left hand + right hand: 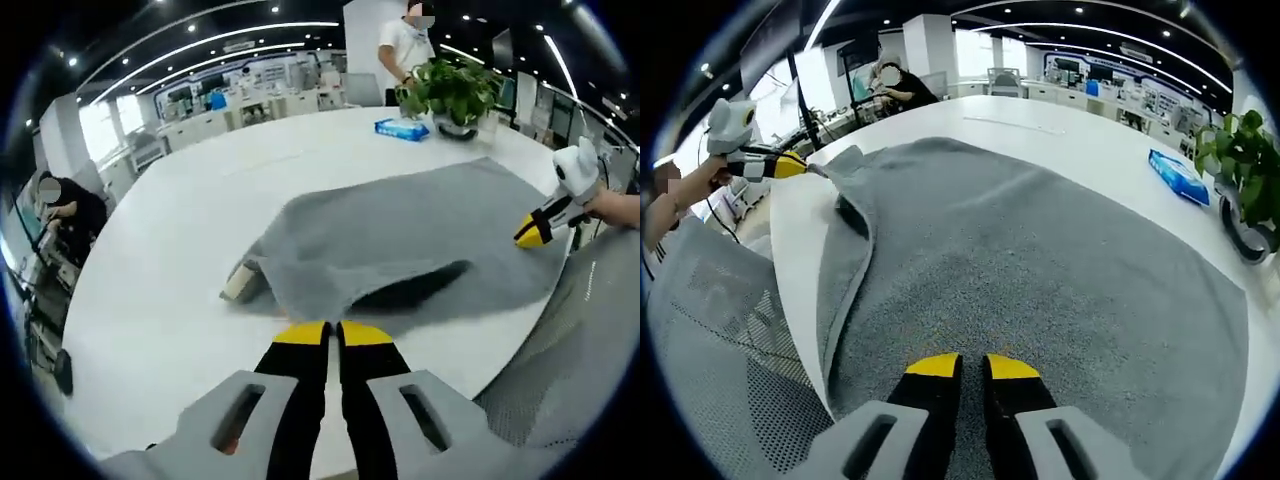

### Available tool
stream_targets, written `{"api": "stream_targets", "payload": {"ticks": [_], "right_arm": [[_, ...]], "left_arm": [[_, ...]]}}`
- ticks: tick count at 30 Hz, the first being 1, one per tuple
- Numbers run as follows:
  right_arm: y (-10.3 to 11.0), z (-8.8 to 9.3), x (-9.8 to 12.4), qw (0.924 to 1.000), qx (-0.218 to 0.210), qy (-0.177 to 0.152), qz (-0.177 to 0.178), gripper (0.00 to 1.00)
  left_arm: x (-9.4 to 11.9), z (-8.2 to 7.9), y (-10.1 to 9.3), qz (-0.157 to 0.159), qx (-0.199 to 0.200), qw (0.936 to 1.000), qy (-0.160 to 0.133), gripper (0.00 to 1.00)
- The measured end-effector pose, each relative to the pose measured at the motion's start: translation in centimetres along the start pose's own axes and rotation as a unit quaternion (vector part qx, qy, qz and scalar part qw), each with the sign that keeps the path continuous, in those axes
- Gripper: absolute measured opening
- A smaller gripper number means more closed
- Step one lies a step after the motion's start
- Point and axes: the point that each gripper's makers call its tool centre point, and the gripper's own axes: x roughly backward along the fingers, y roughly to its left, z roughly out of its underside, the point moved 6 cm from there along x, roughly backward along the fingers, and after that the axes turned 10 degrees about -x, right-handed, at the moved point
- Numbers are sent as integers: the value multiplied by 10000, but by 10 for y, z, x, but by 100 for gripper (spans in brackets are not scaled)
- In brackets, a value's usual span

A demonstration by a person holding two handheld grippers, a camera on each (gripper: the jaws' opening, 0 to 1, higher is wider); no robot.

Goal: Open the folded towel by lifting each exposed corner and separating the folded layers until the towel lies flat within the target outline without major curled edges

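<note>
A grey towel (400,240) lies spread over the white table (180,300), with one dark raised fold near its front edge. My left gripper (332,333) is shut on the towel's near edge. In the right gripper view the left gripper (780,165) holds a corner lifted off the table's side. My right gripper (971,367) has its yellow tips pressed together on the towel (1040,270). In the left gripper view the right gripper (540,228) pinches the far right corner, with a hand (612,205) behind it.
A potted plant (455,90) and a blue packet (402,128) stand at the table's far side. A small beige object (240,282) pokes out under the towel's left edge. A grey mesh chair back (720,340) sits against the table's edge. People stand and sit beyond.
</note>
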Motion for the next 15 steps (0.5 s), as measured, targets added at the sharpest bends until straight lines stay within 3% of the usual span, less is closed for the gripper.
{"api": "stream_targets", "payload": {"ticks": [7, 15], "right_arm": [[1, 1, 1, 10000, 56, -12, 14, 5], [1, 0, 1, 9999, 100, -16, 19, 5]], "left_arm": [[28, 24, 4, -157, 54, 9997, 183, 2], [43, 56, 13, -236, 185, 9983, 498, 2]]}}
